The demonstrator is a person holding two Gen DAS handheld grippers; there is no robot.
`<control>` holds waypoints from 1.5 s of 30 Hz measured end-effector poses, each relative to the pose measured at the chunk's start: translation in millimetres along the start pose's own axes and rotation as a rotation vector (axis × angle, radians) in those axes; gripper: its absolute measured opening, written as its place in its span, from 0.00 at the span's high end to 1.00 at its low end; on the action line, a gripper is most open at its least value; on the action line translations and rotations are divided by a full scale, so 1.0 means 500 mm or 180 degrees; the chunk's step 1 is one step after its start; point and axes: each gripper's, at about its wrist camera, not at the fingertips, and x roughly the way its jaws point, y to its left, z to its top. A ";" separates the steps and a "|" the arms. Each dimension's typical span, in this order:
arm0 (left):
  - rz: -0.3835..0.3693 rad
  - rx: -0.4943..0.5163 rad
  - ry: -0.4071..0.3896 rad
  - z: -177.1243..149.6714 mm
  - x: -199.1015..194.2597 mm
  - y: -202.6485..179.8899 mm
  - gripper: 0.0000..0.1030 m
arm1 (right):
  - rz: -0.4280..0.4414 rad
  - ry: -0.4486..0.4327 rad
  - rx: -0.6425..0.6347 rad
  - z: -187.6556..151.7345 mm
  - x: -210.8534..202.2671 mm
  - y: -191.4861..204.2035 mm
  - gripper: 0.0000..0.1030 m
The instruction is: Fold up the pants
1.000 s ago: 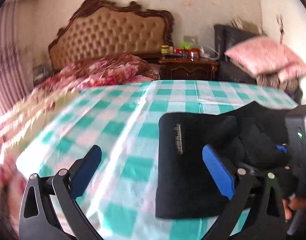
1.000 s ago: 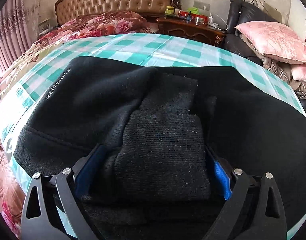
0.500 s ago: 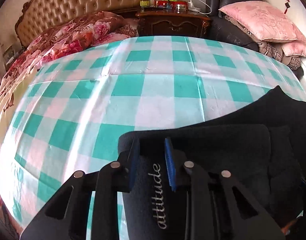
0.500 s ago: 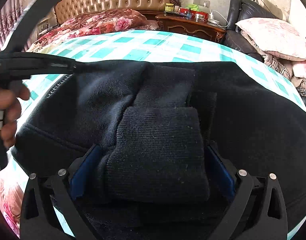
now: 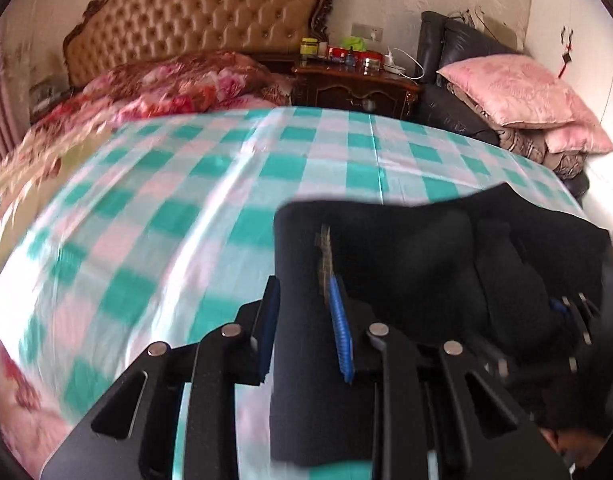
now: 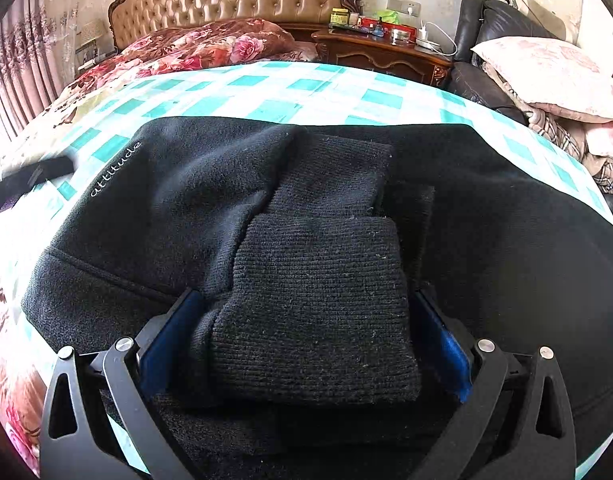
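Note:
Black pants [image 6: 178,184] lie folded on the checked cloth, with a white "attitude" logo [image 6: 115,169] near their left edge. The ribbed cuff end [image 6: 318,300] fills my right gripper [image 6: 306,300], whose blue pads press on both its sides, the fabric bunching at the left pad. In the left wrist view my left gripper [image 5: 302,284] hovers over the pants' [image 5: 406,248] left edge, its jaws a narrow gap apart. The flat fabric shows through that gap and is not lifted. The view is motion-blurred. The left gripper's finger [image 6: 38,174] shows as a dark blur left of the pants.
The teal-and-white checked cloth [image 5: 210,184] reaches far left and back. A floral quilt [image 5: 166,88] and tufted headboard [image 5: 198,12] lie behind. At the back stands a cluttered nightstand [image 5: 354,84], with a dark chair piled with pink pillows [image 5: 518,92] on the right.
My left gripper went from wide open beside the pants to nearly closed over the logo corner, then drew back from it. The right gripper and the pants stayed put.

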 end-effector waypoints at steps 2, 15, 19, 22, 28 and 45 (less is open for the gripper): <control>-0.0024 0.0025 0.0134 -0.032 0.012 0.003 0.74 | -0.0011 -0.0003 0.0000 -0.001 0.000 0.000 0.05; 0.0003 -0.0041 0.0167 -0.068 0.052 -0.003 0.75 | -0.0135 -0.0453 -0.0036 0.055 -0.078 -0.001 0.07; 0.0023 -0.0038 0.0150 -0.072 0.047 -0.002 0.75 | -0.0187 -0.0346 0.0111 0.104 -0.046 -0.032 0.15; 0.0018 -0.0045 0.0147 -0.071 0.047 -0.004 0.75 | -0.0383 -0.0014 0.0110 0.115 0.018 -0.051 0.25; -0.0104 -0.0276 -0.0013 -0.074 -0.001 0.020 0.59 | -0.0455 0.0079 0.0021 0.104 0.050 -0.058 0.25; -0.0167 -0.0106 0.0075 -0.139 -0.023 0.001 0.55 | -0.0295 -0.0161 -0.0070 0.075 -0.051 -0.034 0.21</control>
